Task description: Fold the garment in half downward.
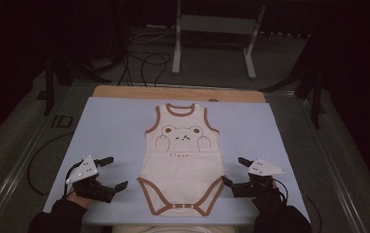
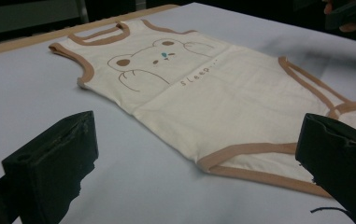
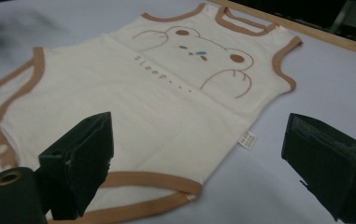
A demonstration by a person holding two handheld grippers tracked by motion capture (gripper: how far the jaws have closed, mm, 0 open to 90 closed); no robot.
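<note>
A cream sleeveless baby bodysuit (image 1: 182, 155) with brown trim and a bear print lies flat on the pale blue mat (image 1: 109, 126), neck toward the far edge. My left gripper (image 1: 113, 172) rests open on the mat just left of the bodysuit's lower left leg opening (image 2: 241, 163). My right gripper (image 1: 236, 171) stands open at the bodysuit's lower right side, near the small white tag (image 3: 247, 139). The left gripper view shows the bodysuit (image 2: 203, 88) ahead between the wide-apart jaws. In the right gripper view the bodysuit (image 3: 166, 88) lies ahead, one jaw over its hem. Neither holds anything.
The mat covers a wooden board (image 1: 177, 92) whose far edge shows. Beyond the table stand a white metal frame (image 1: 211, 29) and dark cables (image 1: 143, 58) on the floor. Bare mat lies on both sides of the garment.
</note>
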